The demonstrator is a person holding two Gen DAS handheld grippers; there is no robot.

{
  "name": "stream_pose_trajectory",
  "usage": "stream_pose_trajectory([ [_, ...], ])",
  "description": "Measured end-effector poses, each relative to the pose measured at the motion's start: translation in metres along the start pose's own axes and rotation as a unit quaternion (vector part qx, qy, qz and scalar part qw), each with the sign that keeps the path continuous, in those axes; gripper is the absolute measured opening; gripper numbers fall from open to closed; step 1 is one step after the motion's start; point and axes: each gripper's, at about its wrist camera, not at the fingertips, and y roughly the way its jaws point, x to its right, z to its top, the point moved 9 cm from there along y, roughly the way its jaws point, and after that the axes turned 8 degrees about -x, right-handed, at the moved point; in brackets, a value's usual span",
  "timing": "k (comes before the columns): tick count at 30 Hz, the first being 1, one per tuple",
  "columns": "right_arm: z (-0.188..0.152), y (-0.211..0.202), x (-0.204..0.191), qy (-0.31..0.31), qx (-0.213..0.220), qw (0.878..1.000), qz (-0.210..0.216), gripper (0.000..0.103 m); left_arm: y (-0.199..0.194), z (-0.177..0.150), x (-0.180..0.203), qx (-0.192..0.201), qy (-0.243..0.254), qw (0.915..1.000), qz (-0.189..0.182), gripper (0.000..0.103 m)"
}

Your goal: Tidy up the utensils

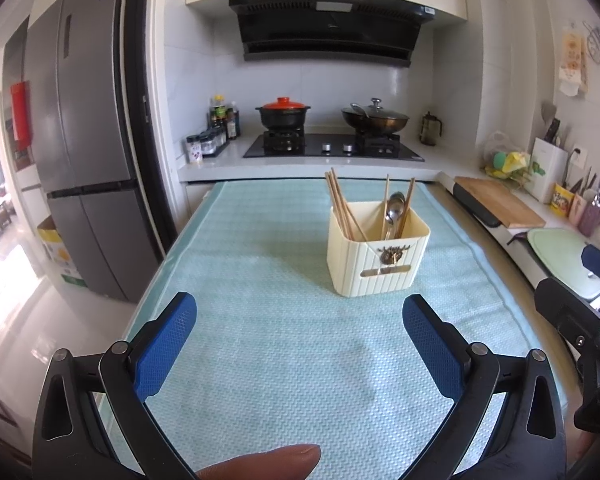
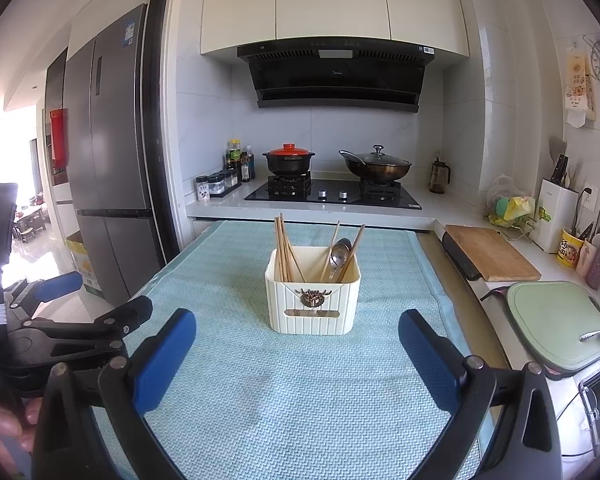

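Hovering over the teal-covered surface (image 2: 300, 400), I held the left gripper (image 1: 300, 340) and right gripper (image 2: 296, 344) spread wide and empty. Ahead, squarer to the right one, the cream holder (image 2: 313, 304) stood upright, carrying chopsticks (image 2: 284, 248) left, spoons (image 2: 339, 258) right, handles down.

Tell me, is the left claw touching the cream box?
Apart. In the left wrist view the open left claw sits short of the box, with bare mat between them.
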Motion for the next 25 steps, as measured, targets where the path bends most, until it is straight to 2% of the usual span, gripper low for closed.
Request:
stream_pose_trajectory([
  [20,-0.0002,0.0015,-0.0001,-0.001,-0.004,1.0,-0.001,0.103,0.002,-0.0028,0.0046,-0.005,0.005,1.0,-0.005,0.103],
  [25,0.0001,0.0035,0.0027,0.001,-0.008,1.0,0.0,0.103,-0.0002,-0.0046,0.0052,0.004,0.004,1.0,0.004,0.103],
])
